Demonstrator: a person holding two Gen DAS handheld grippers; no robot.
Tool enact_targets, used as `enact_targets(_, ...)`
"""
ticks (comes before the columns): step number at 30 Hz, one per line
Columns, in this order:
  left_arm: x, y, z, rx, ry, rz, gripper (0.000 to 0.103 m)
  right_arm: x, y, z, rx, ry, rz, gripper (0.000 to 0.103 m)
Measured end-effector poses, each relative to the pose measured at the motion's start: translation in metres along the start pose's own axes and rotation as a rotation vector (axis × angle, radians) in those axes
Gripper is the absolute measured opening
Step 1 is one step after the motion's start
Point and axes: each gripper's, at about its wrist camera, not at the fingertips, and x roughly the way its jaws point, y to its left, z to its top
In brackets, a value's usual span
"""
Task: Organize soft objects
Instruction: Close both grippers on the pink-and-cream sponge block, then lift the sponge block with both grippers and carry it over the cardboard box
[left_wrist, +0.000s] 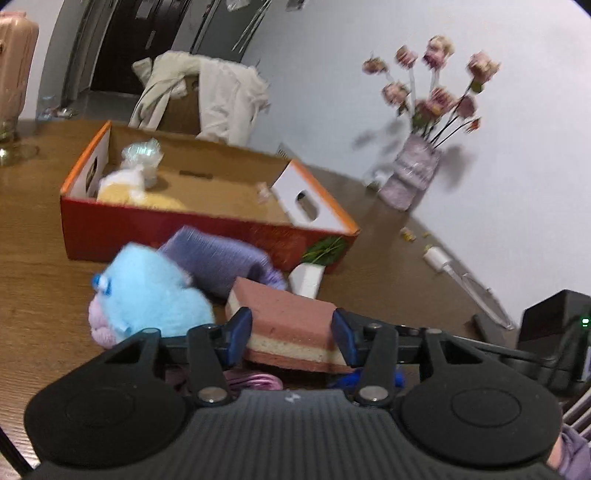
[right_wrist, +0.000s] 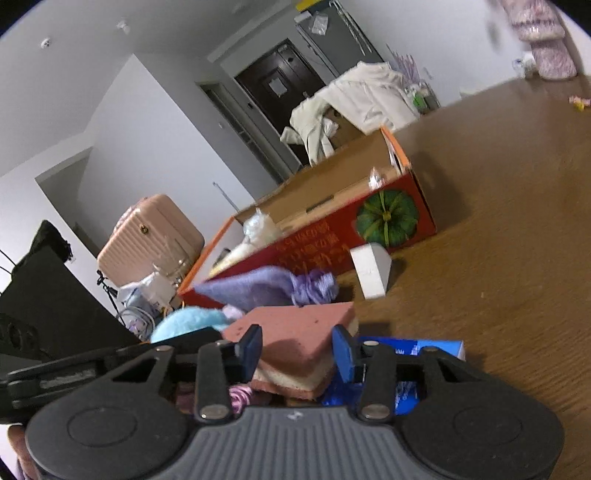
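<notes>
A pink sponge with a cream middle layer (left_wrist: 284, 314) lies on the wooden table (left_wrist: 37, 280), on top of a blue packet (right_wrist: 417, 349) and some pink yarn (right_wrist: 240, 397). My left gripper (left_wrist: 291, 332) has its blue pads pressed on the sponge's two ends. In the right wrist view my right gripper (right_wrist: 297, 349) pinches the same sponge (right_wrist: 295, 328) from another side. Just beyond it lie a light blue plush toy (left_wrist: 147, 291) and a purple knitted piece (left_wrist: 218, 262). Behind them stands an open red cardboard box (left_wrist: 177, 229) with a yellow soft item (left_wrist: 125, 192) inside.
A small white box (left_wrist: 306, 280) sits against the red box's front. A vase of pink flowers (left_wrist: 410, 173) and a white charger cable (left_wrist: 458, 273) lie by the wall at right. A chair draped with pale cloth (left_wrist: 218, 96) stands beyond the table. A pink suitcase (right_wrist: 151, 240) stands off the table's far side.
</notes>
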Motion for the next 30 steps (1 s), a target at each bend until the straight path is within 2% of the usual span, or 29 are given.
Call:
enact_targets(6, -0.073, -0.02, -0.021, 0.041, -0.111, -0.027, 0.049, -0.043, 0.042, -0.015, -0.134, -0.018, 0.061, 0.041)
enact_targets(11, -0.117, -0.011, -0.075, 0.022, -0.085, 0.007, 0.049, -0.06, 0.074, -0.061, -0.26, 0.07, 0.064, 0.041)
enact_targets(14, -0.127, 0.0, -0.102, -0.013, -0.048, 0.048, 0.049, -0.055, 0.083, -0.086, -0.281, 0.124, 0.068, 0.041)
enact_targets(17, -0.127, 0.011, -0.119, -0.031, -0.031, 0.071, 0.049, -0.054, 0.091, -0.097, -0.329, 0.127, 0.07, 0.04)
enact_targets(21, -0.129, 0.028, -0.123, -0.106, -0.012, 0.063, 0.048, -0.052, 0.102, -0.101, -0.38, 0.139, 0.058, 0.04)
enact_targets(23, -0.135, 0.031, -0.123, -0.1, -0.026, 0.048, 0.049, -0.053, 0.107, -0.106, -0.422, 0.144, 0.04, 0.041)
enact_targets(24, -0.137, 0.034, -0.122, -0.094, -0.026, 0.045, 0.053, -0.051, 0.108, -0.109, -0.439, 0.145, 0.024, 0.041)
enact_targets(26, -0.137, 0.038, -0.123, -0.102, -0.026, 0.062, 0.054, -0.048, 0.107, -0.11, -0.426, 0.15, 0.012, 0.044)
enact_targets(30, -0.128, 0.053, -0.119, -0.15, -0.025, 0.095, 0.054, -0.044, 0.102, -0.107, -0.388, 0.151, 0.015, 0.042)
